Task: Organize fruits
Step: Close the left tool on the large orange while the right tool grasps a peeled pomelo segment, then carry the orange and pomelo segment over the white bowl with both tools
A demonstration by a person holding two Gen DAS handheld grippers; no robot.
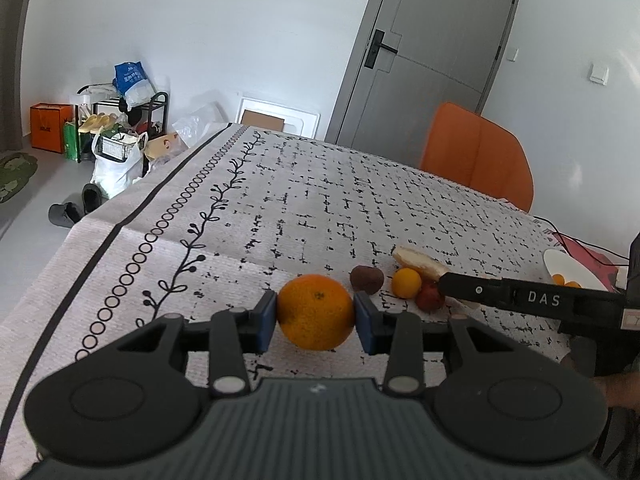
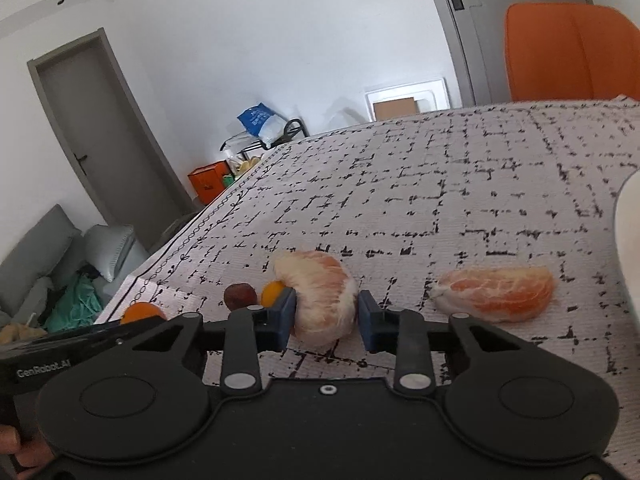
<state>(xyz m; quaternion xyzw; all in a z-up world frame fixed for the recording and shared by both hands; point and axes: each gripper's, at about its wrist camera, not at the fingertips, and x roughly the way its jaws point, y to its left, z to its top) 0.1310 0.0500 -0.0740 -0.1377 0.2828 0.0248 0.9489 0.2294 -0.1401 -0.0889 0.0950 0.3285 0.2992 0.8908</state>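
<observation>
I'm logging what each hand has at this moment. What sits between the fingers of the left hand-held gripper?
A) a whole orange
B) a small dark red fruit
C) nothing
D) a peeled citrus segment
A: in the left wrist view the left hand-held gripper has its blue pads on either side of the whole orange, while the peeled citrus segment sits in the right hand-held gripper.

Two peeled segments, one orange, one kumquat.
</observation>
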